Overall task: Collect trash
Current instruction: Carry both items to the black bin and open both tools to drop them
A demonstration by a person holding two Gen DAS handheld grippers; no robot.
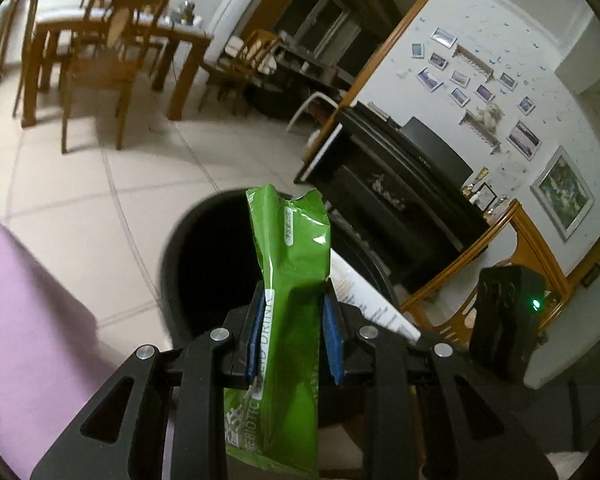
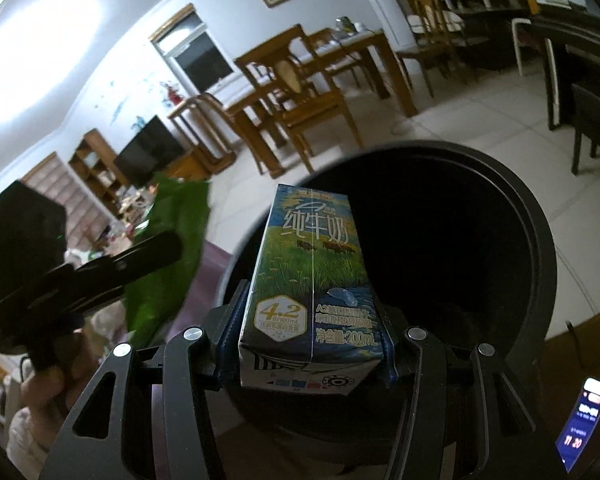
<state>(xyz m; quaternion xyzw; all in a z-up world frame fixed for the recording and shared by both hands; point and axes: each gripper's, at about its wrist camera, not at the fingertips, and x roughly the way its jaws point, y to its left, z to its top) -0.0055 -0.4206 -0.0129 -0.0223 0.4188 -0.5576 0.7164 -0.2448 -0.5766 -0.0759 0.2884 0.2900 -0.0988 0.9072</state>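
Holding trash above a black bin (image 2: 540,264) on pale tiled floor (image 1: 112,184).
Left gripper (image 1: 294,304) pinches a green wrapper (image 1: 292,264); right gripper (image 2: 312,320) clamps a milk carton (image 2: 312,276), both over the opening, wooden dining table (image 1: 172,36) beyond.

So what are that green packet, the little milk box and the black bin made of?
Green packet: thin glossy plastic or foil film, creased, shiny, torn top. Milk box: printed coated paperboard, judging by sharp folded edges and a seam. Black bin: probably matte moulded plastic; smooth, dull rim.
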